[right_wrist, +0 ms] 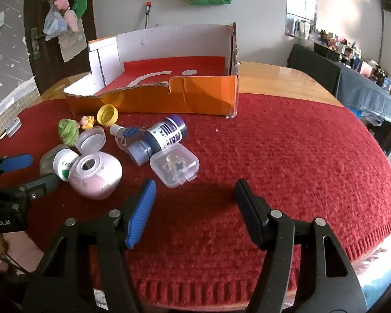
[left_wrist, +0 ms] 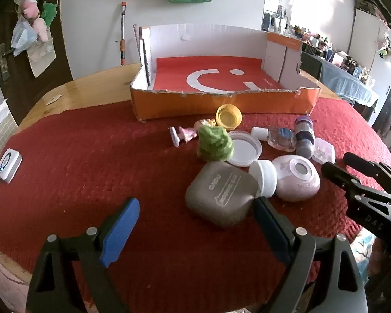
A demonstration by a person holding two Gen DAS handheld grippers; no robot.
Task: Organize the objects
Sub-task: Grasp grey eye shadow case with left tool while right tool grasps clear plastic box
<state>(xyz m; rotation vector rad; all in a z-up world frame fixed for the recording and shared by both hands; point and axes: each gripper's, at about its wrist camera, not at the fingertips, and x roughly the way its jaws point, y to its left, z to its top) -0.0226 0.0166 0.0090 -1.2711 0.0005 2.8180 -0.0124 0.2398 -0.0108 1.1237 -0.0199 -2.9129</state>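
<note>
Two sets of jaws over the red cloth (right_wrist: 286, 143) on the counter, both spread and both holding nothing. The left gripper (left_wrist: 195, 224) stands wide, its right jaw just touching or nearly touching the near corner of the grey pouch (left_wrist: 221, 195), which lies mostly ahead of the gap and toward that right jaw. That pouch looks soft and rubbery, rounded at the edges; it should give under pressure and grip well, so a pinch across its narrower width looks like the safe hold.

Just beyond the right jaw sits the white-capped bottle (left_wrist: 264, 178), leaning against the pink round jar (left_wrist: 297, 180). The jar looks smooth, hard and domed, so likely slippery; better taken low across its widest part.

The right gripper (right_wrist: 195, 208) is open about halfway, only bare cloth between its jaws. Ahead of its left jaw, close by, lies the clear plastic case (right_wrist: 174, 167), rigid, light, flat-sided, probably the easiest grab, squeezed on two opposite walls, though thin plastic could crack or skate out. Further ahead of that jaw lie the purple-labelled bottle (right_wrist: 166, 133) on its side, apt to roll, and the green fuzzy ball (right_wrist: 68, 130), soft and featherweight.

Straight ahead of both, well beyond the clutter, waits the orange cardboard box (right_wrist: 203, 99), with nothing in it.
</note>
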